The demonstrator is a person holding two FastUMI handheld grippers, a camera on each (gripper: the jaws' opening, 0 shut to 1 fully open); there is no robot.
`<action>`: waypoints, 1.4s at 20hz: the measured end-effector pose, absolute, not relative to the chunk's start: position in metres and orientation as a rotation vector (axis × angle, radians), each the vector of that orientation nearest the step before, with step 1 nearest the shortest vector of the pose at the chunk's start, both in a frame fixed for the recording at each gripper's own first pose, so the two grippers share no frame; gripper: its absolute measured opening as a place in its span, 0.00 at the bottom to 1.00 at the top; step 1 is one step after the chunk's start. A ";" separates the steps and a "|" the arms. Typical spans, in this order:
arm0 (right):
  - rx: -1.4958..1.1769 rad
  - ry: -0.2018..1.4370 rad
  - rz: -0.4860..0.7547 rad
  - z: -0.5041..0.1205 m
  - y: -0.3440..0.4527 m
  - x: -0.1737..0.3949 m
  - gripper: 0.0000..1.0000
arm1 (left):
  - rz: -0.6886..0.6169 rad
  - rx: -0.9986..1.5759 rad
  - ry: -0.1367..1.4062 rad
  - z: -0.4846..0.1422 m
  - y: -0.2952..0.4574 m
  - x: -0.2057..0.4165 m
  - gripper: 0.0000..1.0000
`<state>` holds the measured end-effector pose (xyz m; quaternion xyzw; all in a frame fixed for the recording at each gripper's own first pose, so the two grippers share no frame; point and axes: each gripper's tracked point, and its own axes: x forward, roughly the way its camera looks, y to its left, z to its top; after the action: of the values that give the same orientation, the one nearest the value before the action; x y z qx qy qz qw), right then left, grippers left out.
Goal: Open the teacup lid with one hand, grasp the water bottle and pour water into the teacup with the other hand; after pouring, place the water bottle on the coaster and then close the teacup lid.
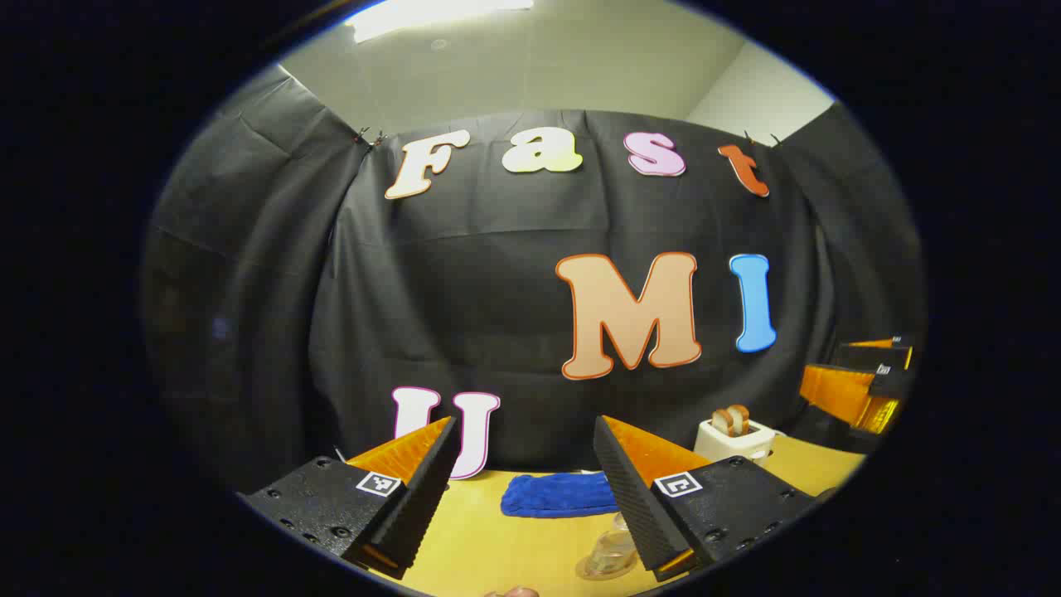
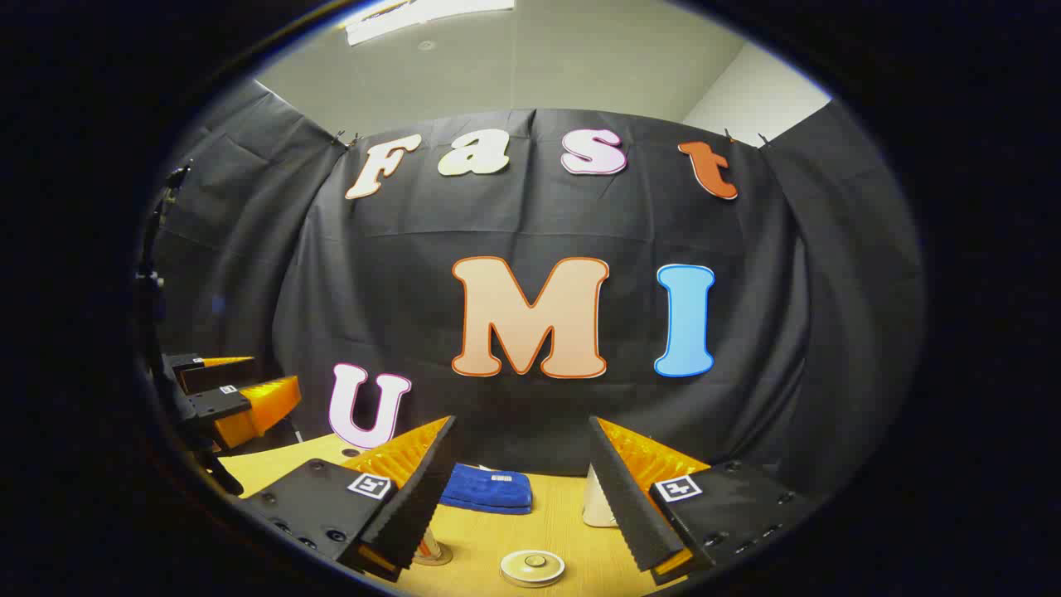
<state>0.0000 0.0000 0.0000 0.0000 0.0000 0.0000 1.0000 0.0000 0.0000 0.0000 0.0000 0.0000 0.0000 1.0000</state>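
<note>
In the left gripper view, the left gripper [image 1: 524, 464] is seen at the bottom of the frame with its jaws spread wide and nothing held between them. A blue cloth [image 1: 557, 494] is laid on the wooden table [image 1: 489, 547] between the two fingers, near the wall. A clear glass teacup [image 1: 612, 549] is seen low in the frame, just left of the right finger and partly hidden by it; whether it is touched cannot be told. A white toaster [image 1: 733, 438] with bread in its slots is set farther right, and the right gripper [image 1: 862, 385] is glimpsed at the right edge, raised above the table.

In the right gripper view, the left gripper [image 2: 228, 398] is seen at the far left, above the table [image 2: 572, 531]. The right gripper [image 2: 522, 464] is held at the bottom with jaws wide apart and empty. The cloth [image 2: 489, 489] is seen between the fingers, a round white coaster [image 2: 532, 568] is lying at bottom centre, and a white object [image 2: 595, 502], partly hidden, is standing beside the right finger.
</note>
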 end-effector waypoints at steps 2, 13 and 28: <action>0.012 0.010 0.010 -0.004 -0.001 0.000 0.92 | 0.008 0.011 0.014 -0.005 -0.001 -0.003 0.92; -0.018 0.006 0.000 -0.004 -0.007 0.008 0.98 | 0.034 0.037 0.044 -0.010 0.003 -0.004 0.95; -0.118 0.121 0.016 -0.082 -0.018 0.024 1.00 | 0.072 0.055 0.053 -0.012 0.018 -0.015 0.92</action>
<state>0.0240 -0.0180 -0.0821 -0.0589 0.0603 0.0078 0.9964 -0.0146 0.0175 -0.0124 0.0274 0.0263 0.0362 0.9986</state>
